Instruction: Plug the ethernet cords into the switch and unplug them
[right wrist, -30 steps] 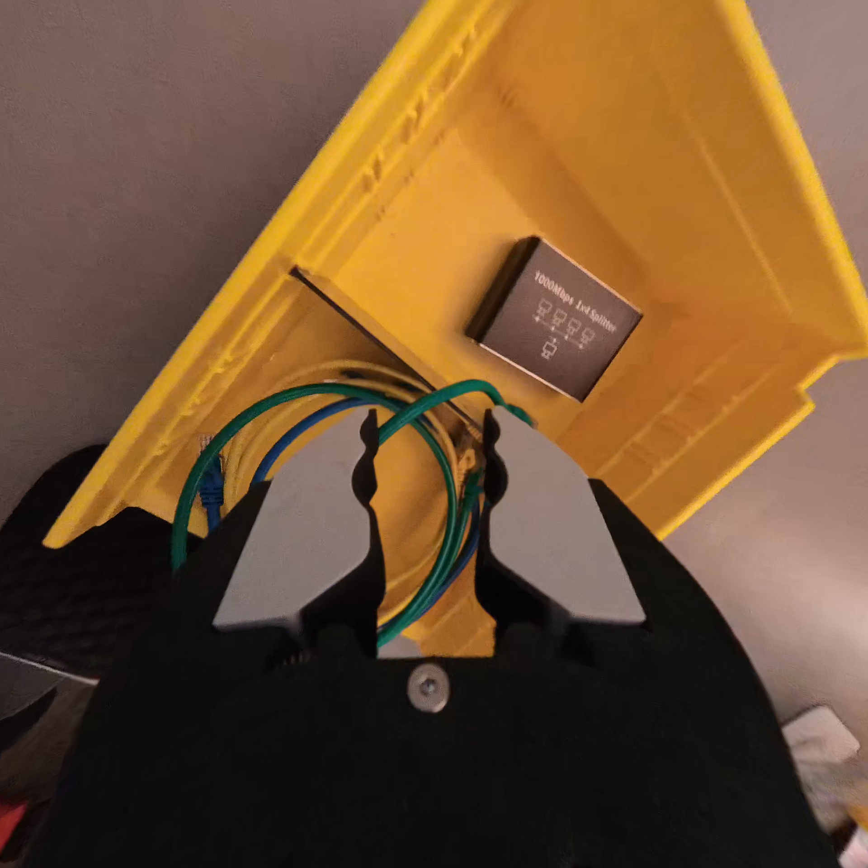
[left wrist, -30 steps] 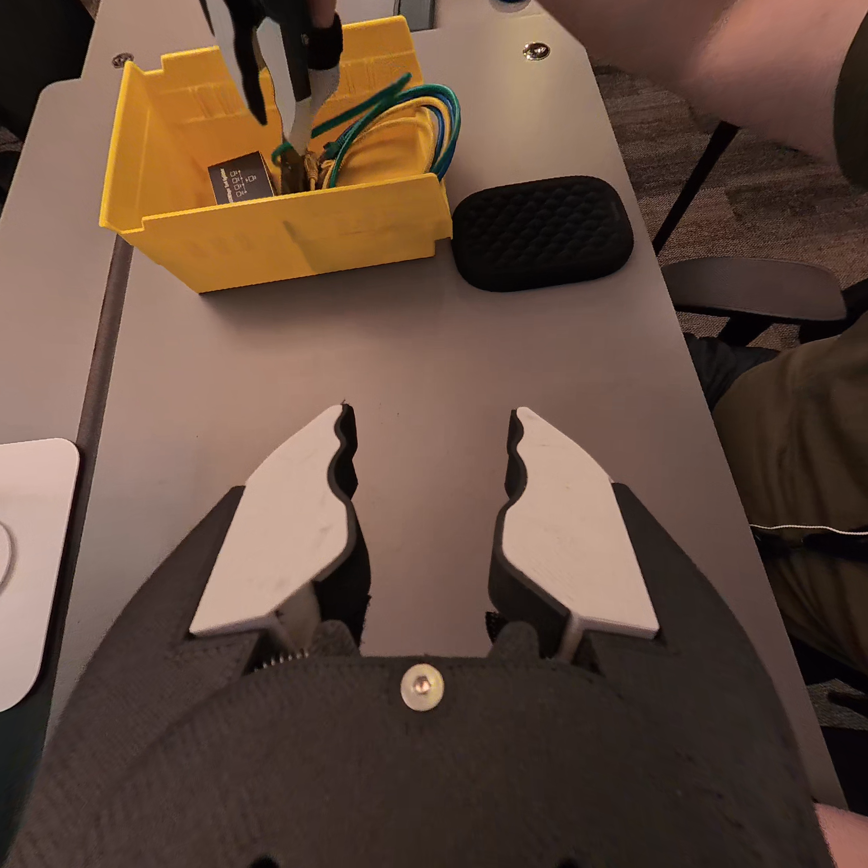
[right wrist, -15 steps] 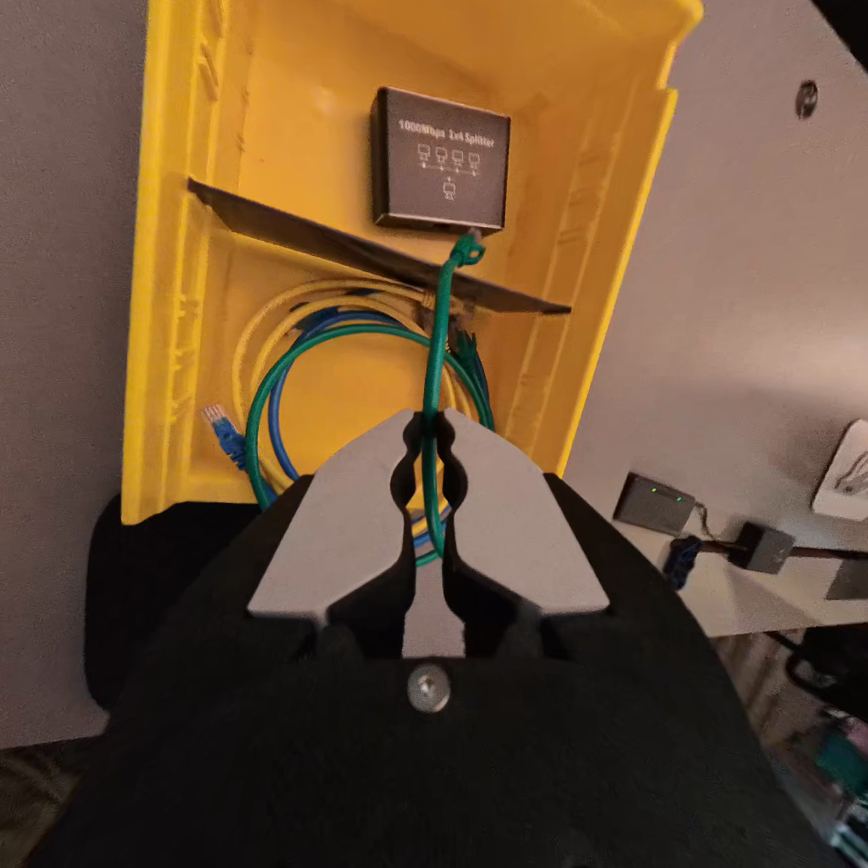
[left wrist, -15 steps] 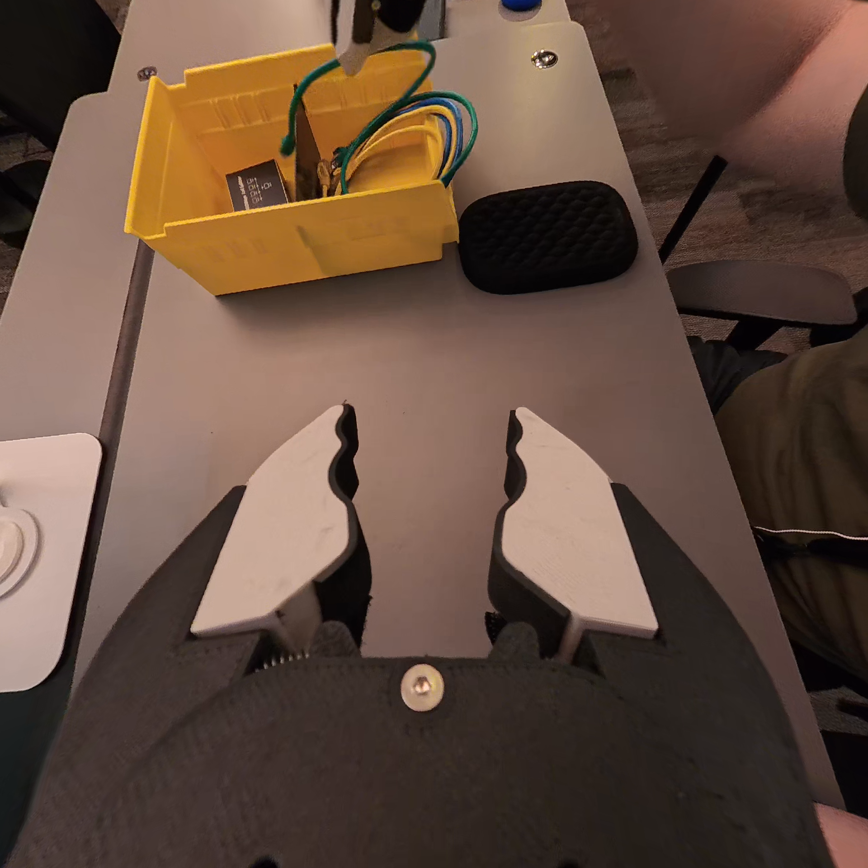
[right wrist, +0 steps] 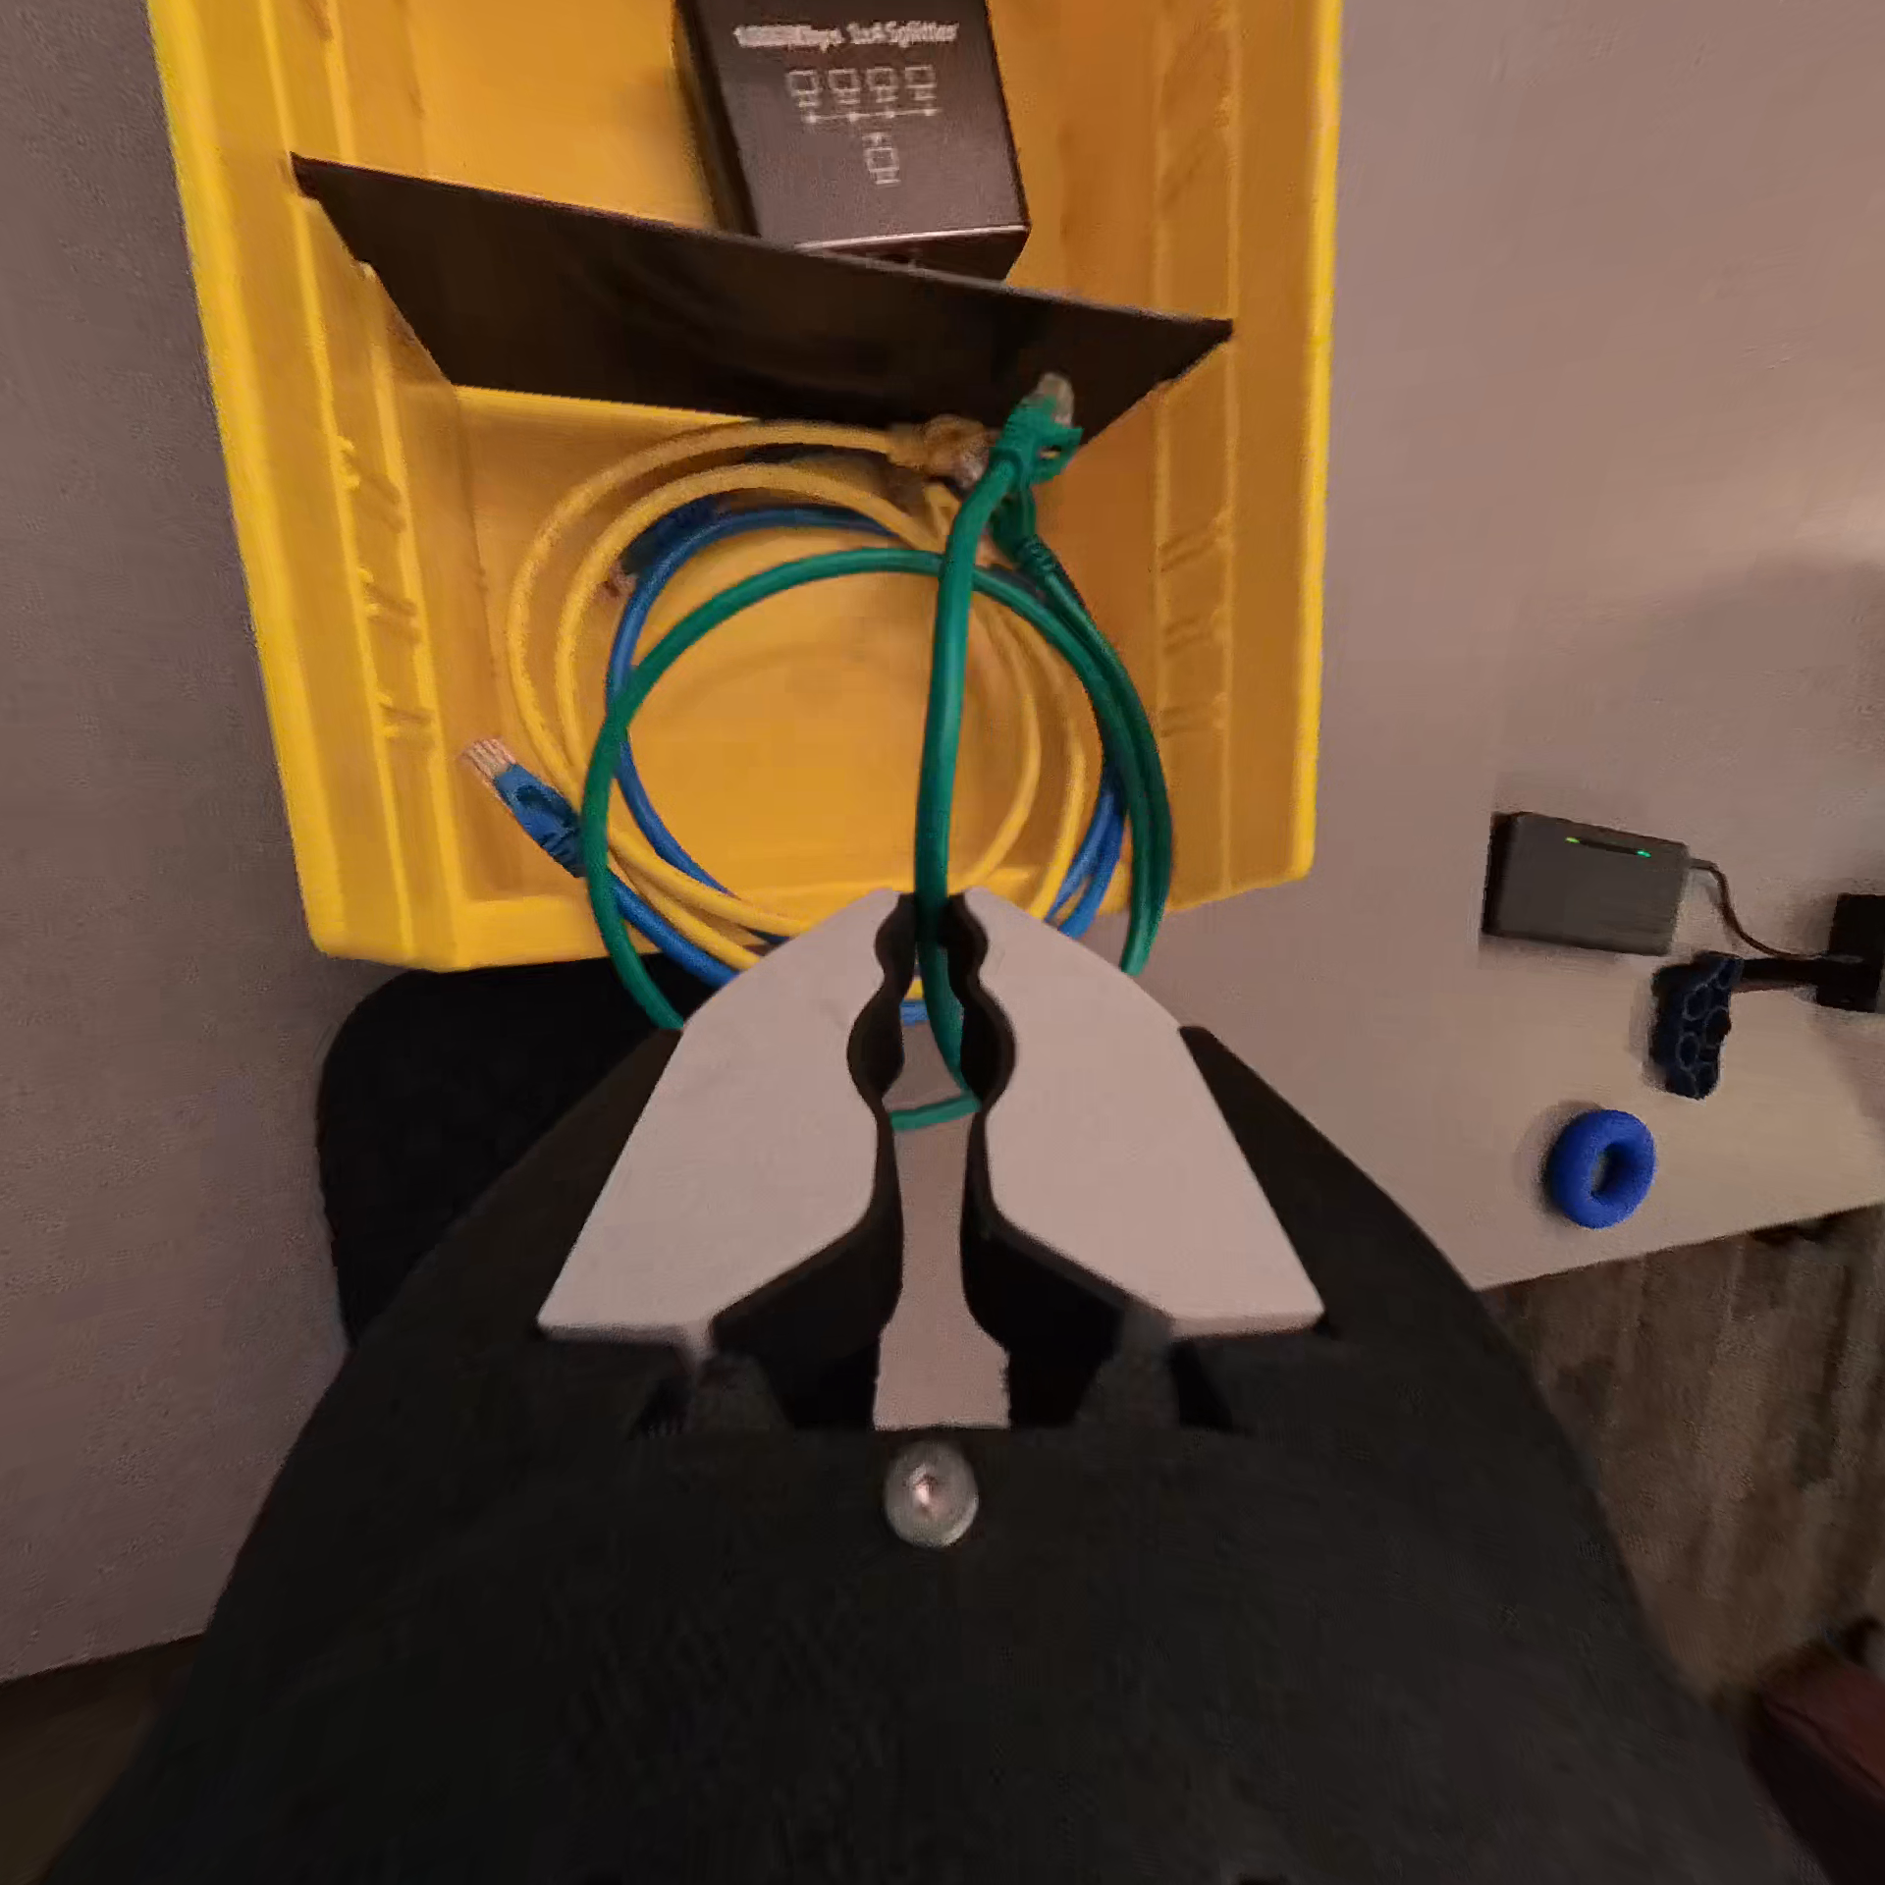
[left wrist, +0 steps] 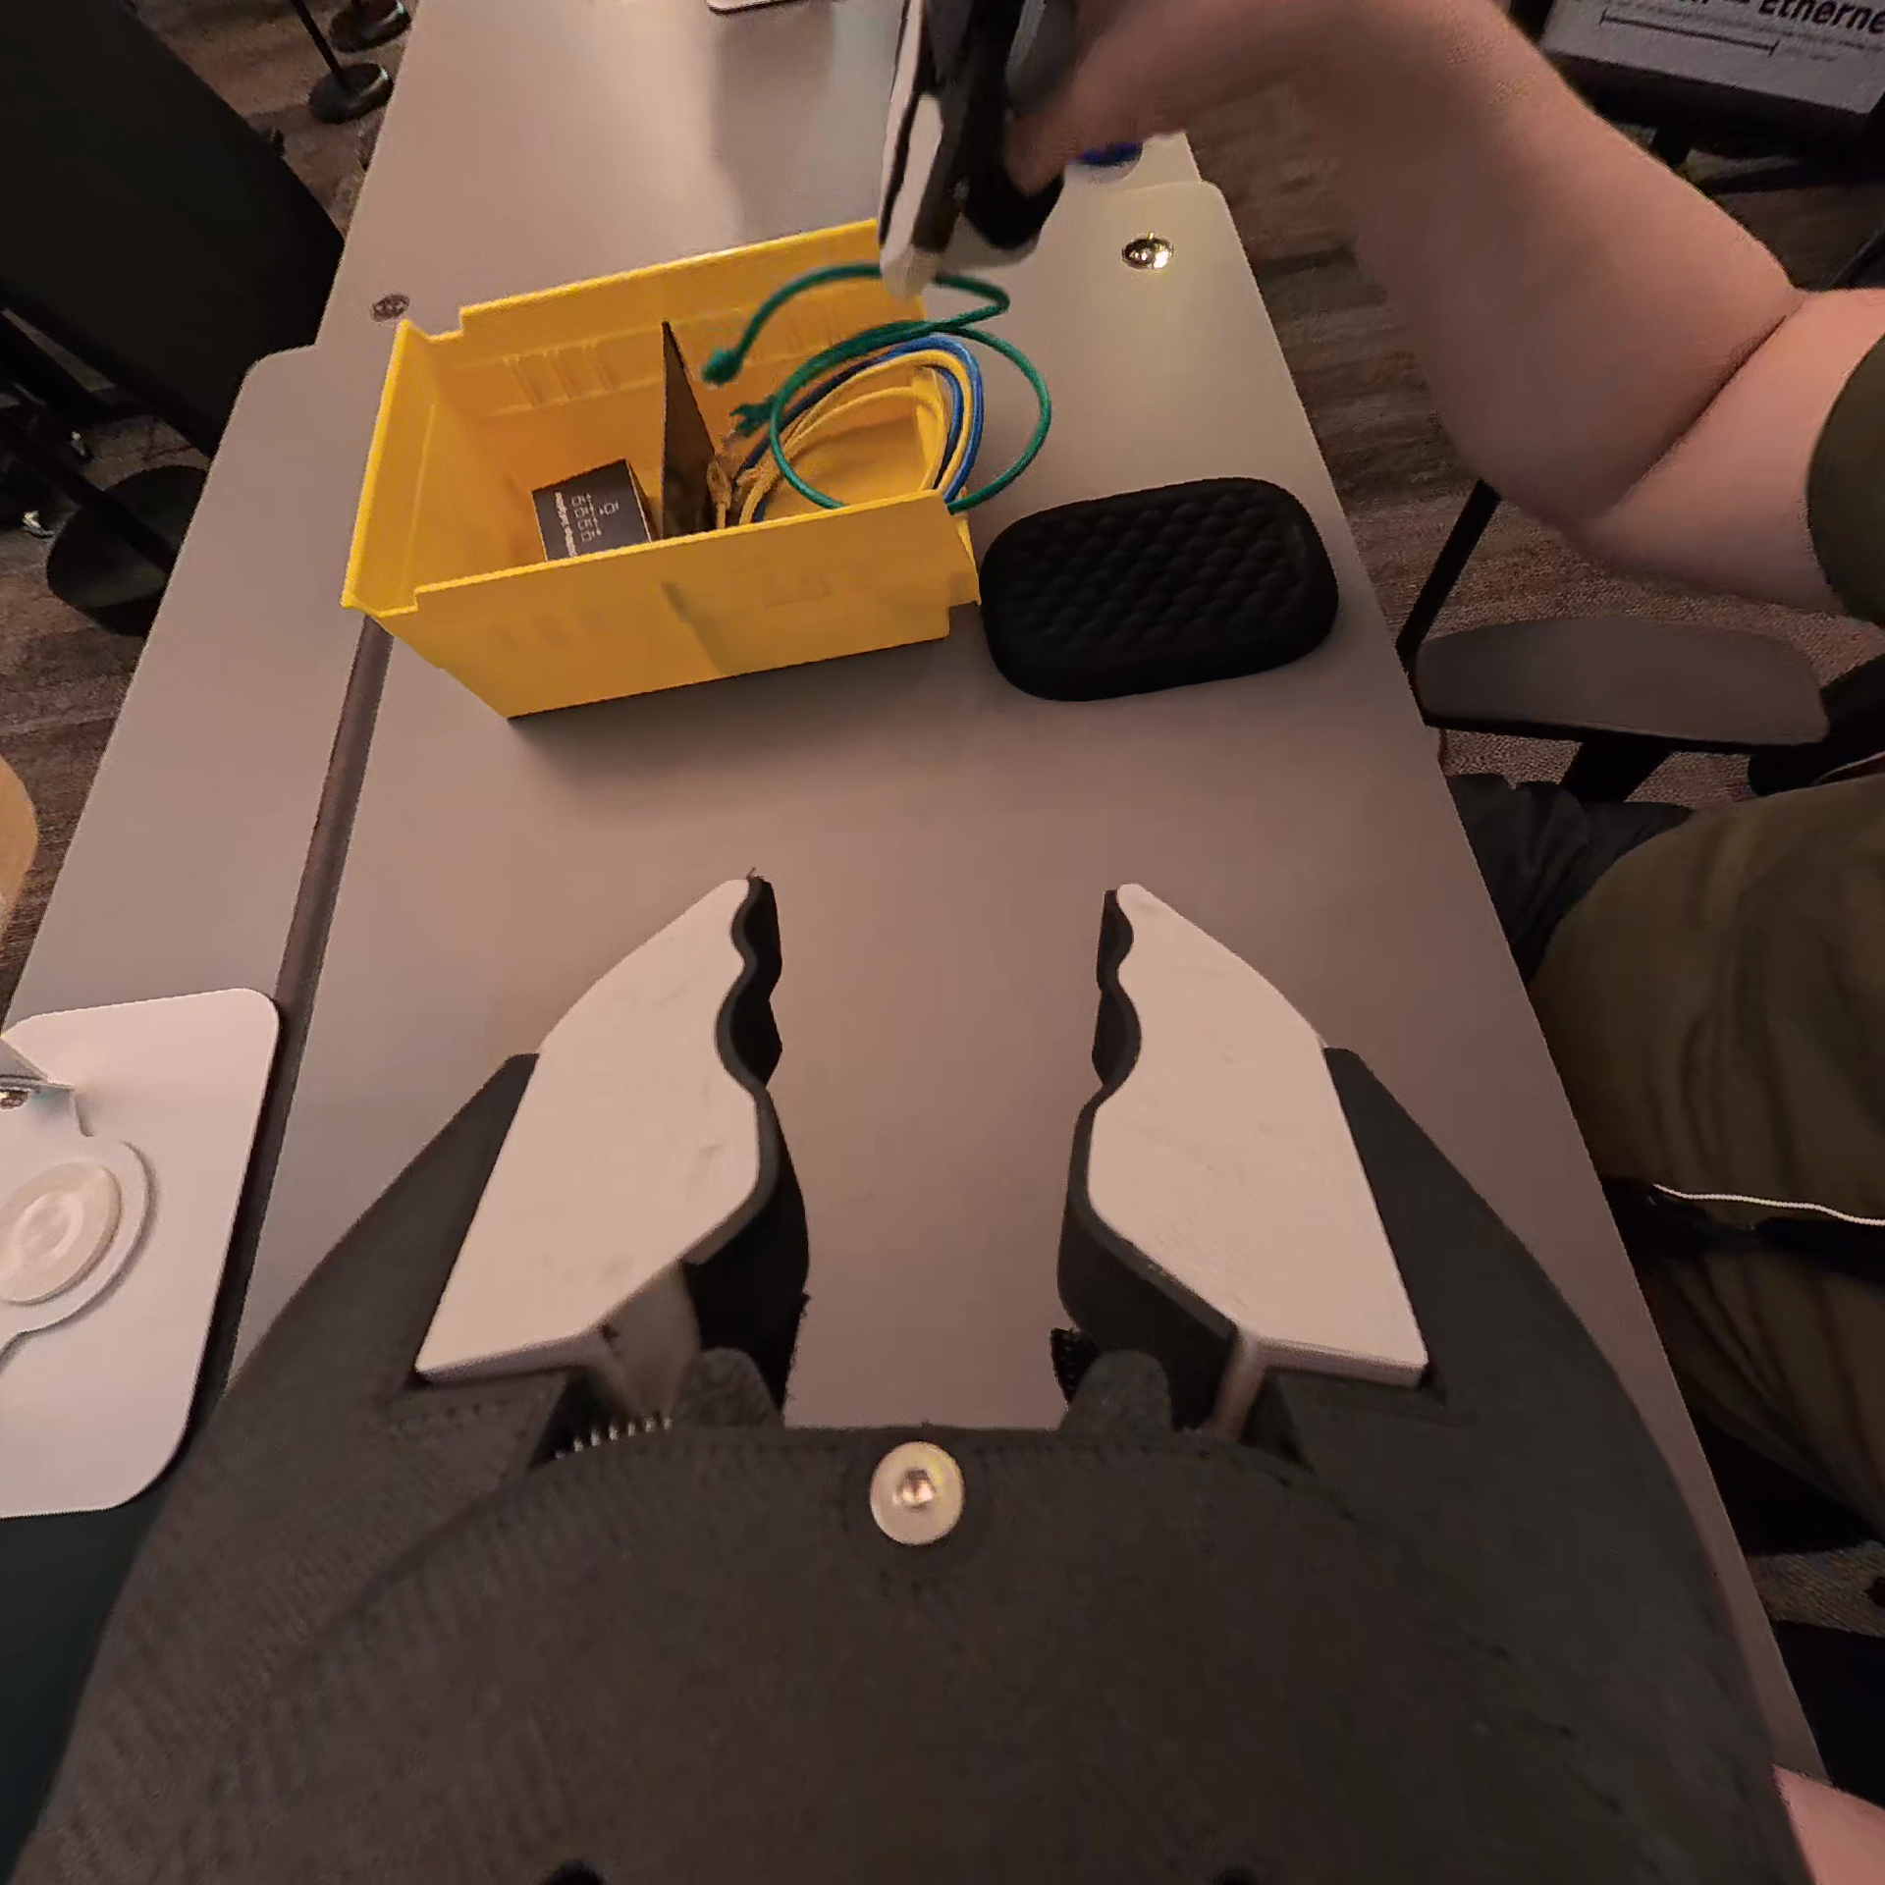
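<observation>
Low in the left wrist view, left gripper (left wrist: pixel 933 898) spread wide, nothing between its pale fingers (left wrist: pixel 632 1122), just bare grey table (left wrist: pixel 898 796) showing through the gap. Further up the frame, yellow bin (left wrist: pixel 653 612) sitting on that table, with a black textured pad (left wrist: pixel 1158 587) just beside its right end. Inside the bin, a dark divider (left wrist: pixel 681 449) standing upright, splitting it in two: black switch (left wrist: pixel 592 507) lying in the left compartment, coiled cords in the right. Top centre of the frame, right gripper (left wrist: pixel 908 270) hanging above the bin's far rim, held by a person's hand (left wrist: pixel 1142 92), bare forearm (left wrist: pixel 1530 306) sweeping in from the upper right. Over to the right wrist view: right gripper (right wrist: pixel 933 903) pressed together on the green cord (right wrist: pixel 944 714), pinching it near the fingertips, a short green bend showing lower down in the slot between the fingers. Beyond the tips, green cord rising up the frame to its plug (right wrist: pixel 1035 434), plug hanging free by the divider's (right wrist: pixel 714 296) edge, not in any port. Underneath, yellow cord (right wrist: pixel 571 612) and blue cord (right wrist: pixel 653 612) coiled on the bin floor, blue plug (right wrist: pixel 525 801) at mid left. Top of frame, switch (right wrist: pixel 867 122) past the divider. At right, a blue ring (right wrist: pixel 1596 1168) and a small grey box (right wrist: pixel 1581 882) on the table.
</observation>
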{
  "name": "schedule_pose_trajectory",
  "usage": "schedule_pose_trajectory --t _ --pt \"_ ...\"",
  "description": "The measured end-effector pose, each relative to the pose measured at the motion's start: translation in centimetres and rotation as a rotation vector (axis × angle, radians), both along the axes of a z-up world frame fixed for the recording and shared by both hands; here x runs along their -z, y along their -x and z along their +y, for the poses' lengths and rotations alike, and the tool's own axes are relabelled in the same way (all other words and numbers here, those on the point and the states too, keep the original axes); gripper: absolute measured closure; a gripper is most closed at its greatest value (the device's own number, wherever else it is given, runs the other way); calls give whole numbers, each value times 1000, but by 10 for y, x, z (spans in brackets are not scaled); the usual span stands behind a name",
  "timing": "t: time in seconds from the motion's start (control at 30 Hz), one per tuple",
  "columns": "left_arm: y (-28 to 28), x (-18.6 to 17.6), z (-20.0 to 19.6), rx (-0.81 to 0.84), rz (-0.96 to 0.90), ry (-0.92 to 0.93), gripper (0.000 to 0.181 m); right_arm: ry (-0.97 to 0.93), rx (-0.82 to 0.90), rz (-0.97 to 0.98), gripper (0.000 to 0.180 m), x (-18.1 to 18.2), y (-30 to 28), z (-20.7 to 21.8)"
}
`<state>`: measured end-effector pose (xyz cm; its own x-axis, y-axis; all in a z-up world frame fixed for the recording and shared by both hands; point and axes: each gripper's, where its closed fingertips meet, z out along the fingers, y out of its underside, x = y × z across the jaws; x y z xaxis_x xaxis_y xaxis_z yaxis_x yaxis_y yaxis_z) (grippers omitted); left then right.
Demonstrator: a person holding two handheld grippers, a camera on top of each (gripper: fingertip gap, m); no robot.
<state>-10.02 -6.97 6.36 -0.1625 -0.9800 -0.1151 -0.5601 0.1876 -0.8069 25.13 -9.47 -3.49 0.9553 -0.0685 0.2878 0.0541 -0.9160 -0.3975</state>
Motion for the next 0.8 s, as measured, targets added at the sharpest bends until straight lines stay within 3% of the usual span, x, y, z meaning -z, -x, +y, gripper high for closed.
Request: schedule_pose_trajectory --t 0.23,0.3,0.4,0.67,0.8 --pt "-12 -1 0 -2 -37 25 123 98 -121 323 167 53 44 63" --pt "-15 0 0 -2 -40 36 123 154 -82 400 155 67 48 66" --pt "-17 0 -2 4 -41 40 123 127 -95 459 153 68 57 70" --pt "-16 -7 -4 8 -73 60 122 -246 -243 245 148 1 45 67" --pt "-16 -18 -6 17 -137 107 122 -564 -271 30 140 -56 22 50"
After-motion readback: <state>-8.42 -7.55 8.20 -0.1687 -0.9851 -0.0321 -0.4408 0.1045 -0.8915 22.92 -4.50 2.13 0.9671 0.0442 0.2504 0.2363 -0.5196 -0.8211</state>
